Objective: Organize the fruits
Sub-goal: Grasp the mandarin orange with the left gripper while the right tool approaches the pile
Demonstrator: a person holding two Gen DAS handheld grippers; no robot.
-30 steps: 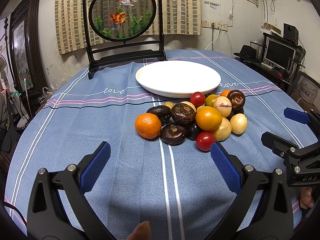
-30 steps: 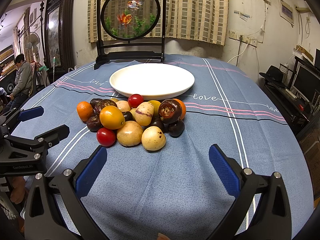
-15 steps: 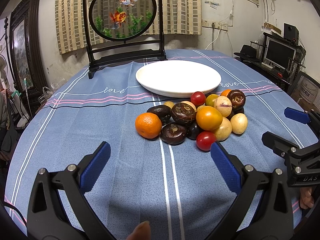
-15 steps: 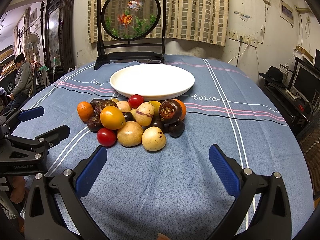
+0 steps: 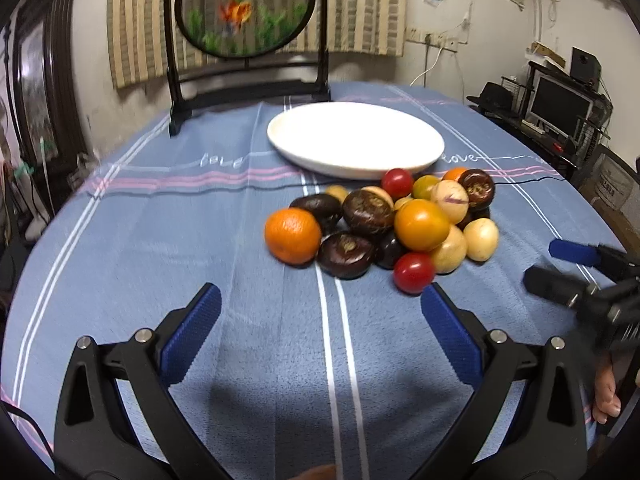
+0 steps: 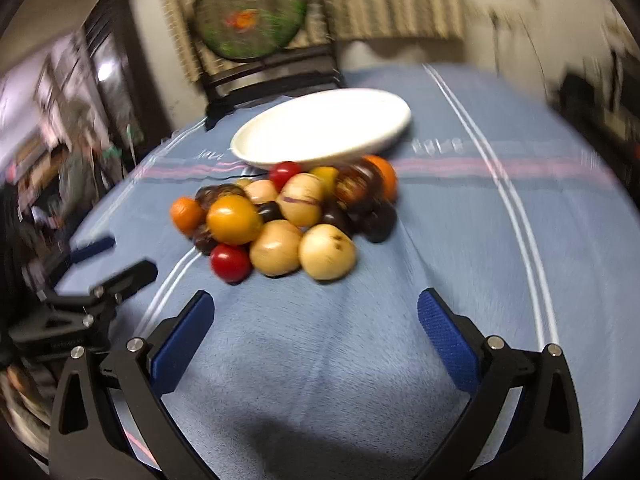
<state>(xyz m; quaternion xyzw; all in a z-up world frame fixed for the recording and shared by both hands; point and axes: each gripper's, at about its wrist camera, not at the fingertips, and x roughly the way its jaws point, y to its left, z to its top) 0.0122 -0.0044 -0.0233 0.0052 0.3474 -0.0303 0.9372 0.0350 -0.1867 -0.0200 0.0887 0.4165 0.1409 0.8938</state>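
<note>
Both tongs released, nothing btwn jaws. Left gripper (image 5: 320,312) hovers over blue cloth (image 5: 160,260); fruit pile (image 5: 384,224) just ahead, slightly to its right, w/ white plate (image 5: 356,140) beyond. Right gripper (image 6: 316,316): pile (image 6: 288,220) ahead, a bit left; view blurred.

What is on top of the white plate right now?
Nothing shows on the white plate; its visible surface is bare in both views. The fruit pile lies on the tablecloth in front of it, and the fruits at the back hide a short stretch of its near rim.
</note>
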